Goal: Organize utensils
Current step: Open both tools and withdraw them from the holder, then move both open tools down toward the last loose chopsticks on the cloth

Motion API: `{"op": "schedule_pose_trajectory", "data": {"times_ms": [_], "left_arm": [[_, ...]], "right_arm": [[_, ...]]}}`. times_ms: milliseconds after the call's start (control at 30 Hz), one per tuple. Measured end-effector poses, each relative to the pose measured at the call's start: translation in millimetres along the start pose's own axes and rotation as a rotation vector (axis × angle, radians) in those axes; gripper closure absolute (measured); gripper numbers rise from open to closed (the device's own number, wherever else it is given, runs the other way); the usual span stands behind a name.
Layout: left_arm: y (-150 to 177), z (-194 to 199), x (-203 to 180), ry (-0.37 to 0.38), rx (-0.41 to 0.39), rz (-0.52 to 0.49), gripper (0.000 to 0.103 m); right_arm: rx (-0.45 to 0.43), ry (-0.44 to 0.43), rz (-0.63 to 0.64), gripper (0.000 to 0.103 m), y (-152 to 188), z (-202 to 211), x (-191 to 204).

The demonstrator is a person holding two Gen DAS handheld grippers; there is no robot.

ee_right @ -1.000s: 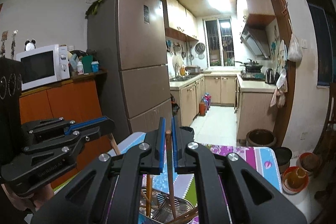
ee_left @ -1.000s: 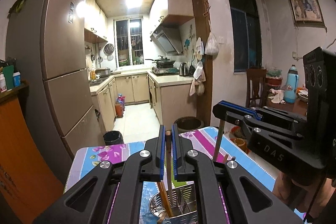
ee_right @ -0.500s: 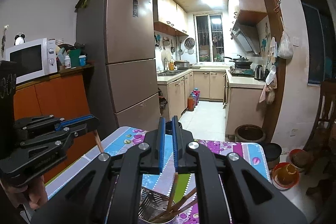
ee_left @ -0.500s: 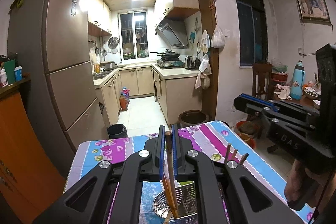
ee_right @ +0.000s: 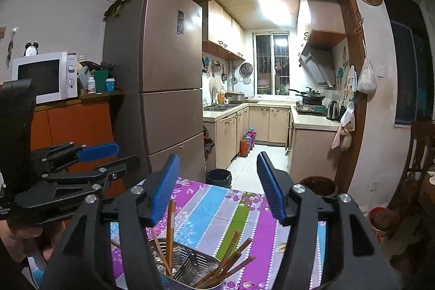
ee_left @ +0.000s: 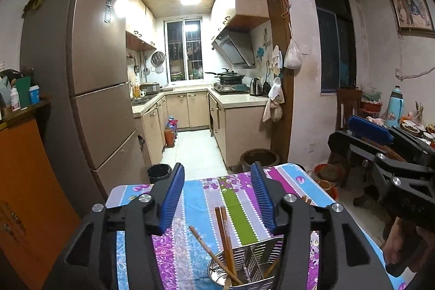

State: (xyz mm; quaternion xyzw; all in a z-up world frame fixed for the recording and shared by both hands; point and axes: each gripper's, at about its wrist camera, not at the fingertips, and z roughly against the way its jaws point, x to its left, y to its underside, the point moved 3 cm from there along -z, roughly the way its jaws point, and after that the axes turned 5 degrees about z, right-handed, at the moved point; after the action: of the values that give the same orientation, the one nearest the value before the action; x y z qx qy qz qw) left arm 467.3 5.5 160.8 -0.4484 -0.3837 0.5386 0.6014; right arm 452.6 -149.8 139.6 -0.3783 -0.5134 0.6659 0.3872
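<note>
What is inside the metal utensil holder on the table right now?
The perforated steel utensil holder holds brown wooden chopsticks in its divided sections, leaning at angles. Its bottom and the chopstick tips are hidden by the rim and gripper bodies.

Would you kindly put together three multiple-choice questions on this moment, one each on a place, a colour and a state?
1. Where are the chopsticks?
A. in the metal holder
B. flat on the tablecloth
C. in the microwave

2. What colour are the finger pads?
A. red
B. blue
C. green

3. How is the left hand-held gripper?
A. shut on a chopstick
B. shut on nothing
C. open

Answers: 1 A, the sticks stand leaning inside the holder on the tablecloth. 2 B, both grippers, the right hand-held gripper too, carry blue ribbed pads. 3 C, its fingers stand wide apart with nothing between them.
</note>
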Motion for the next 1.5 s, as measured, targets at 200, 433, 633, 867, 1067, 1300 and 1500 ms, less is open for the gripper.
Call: {"op": "schedule_pose_trajectory", "data": {"times_ms": [200,433,633,867,1067,1300,1500], "left_arm": [[0.8,12.7,8.3,-0.012,-0.025,0.016,0.039],[4.1,30.0,14.3,-0.026,-0.041,0.021,0.036],[6.4,35.0,14.8,-0.029,-0.041,0.016,0.035],[6.8,36.9,16.6,-0.030,-0.040,0.015,0.035],[9.6,45.7,18.8,-0.026,-0.047,0.020,0.035],[37.0,109.4,23.4,-0.034,-0.146,-0.003,0.024],[92.7,175.2,33.2,-0.032,-0.206,0.009,0.021]], "right_arm": [[-0.012,0.002,-0.007,0.036,-0.9,8.3,3.6],[-0.023,0.009,-0.017,0.018,0.6,21.8,5.9],[-0.024,0.001,-0.013,0.014,1.0,28.5,13.3],[-0.018,-0.006,-0.008,0.013,3.0,31.5,21.3],[-0.019,-0.009,-0.011,0.013,3.1,34.7,25.2],[-0.057,-0.033,-0.038,0.011,19.1,81.0,33.2],[-0.066,-0.065,-0.056,0.010,61.7,137.0,51.1]]}}
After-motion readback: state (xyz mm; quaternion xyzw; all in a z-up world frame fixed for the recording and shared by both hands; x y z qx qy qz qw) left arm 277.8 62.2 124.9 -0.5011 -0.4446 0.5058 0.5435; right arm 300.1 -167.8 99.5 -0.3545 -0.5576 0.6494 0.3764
